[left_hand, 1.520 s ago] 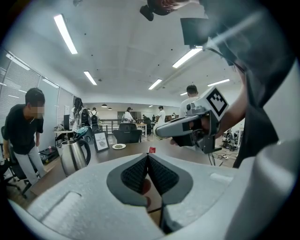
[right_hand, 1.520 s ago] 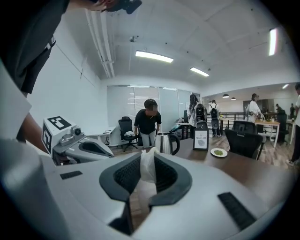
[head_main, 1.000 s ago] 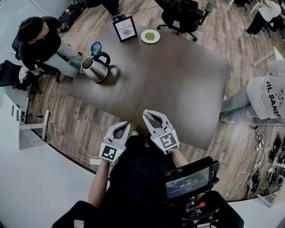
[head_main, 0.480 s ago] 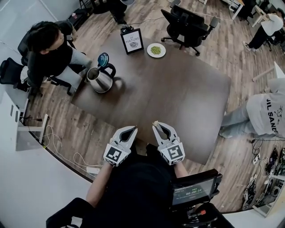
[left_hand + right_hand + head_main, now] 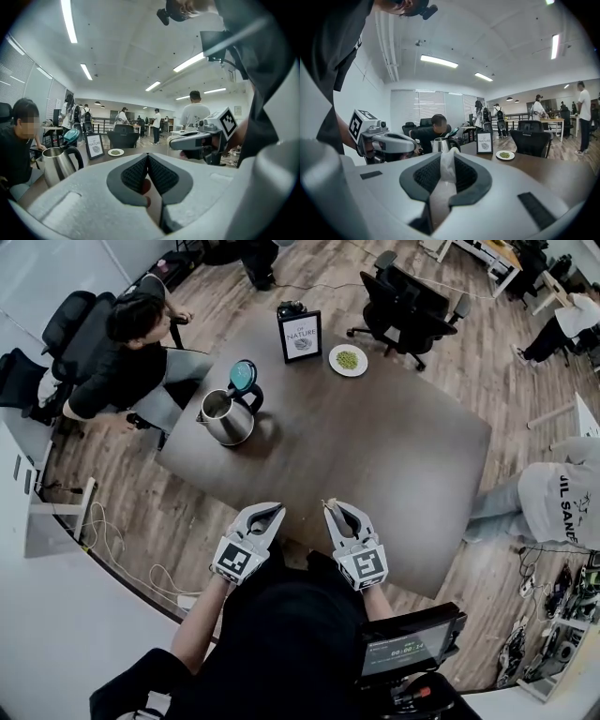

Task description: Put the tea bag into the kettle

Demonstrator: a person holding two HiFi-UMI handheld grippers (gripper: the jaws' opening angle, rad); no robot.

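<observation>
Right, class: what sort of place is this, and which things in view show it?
Probably an open-plan office: black swivel chairs beside a large dark table, and long strip lights on the ceiling.

A dark counter [image 5: 375, 446] carries a framed sign [image 5: 301, 336] and, just beside it, a white plate [image 5: 348, 359] of green bits. A black office chair [image 5: 412, 301] stands beyond it, and a person [image 5: 127, 357] sits at its left.

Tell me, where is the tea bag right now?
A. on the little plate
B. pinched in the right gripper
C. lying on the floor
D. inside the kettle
B: the right gripper view shows the white tea bag squeezed between the jaws of the right gripper, while the kettle stands apart from it, farther across the table.
</observation>
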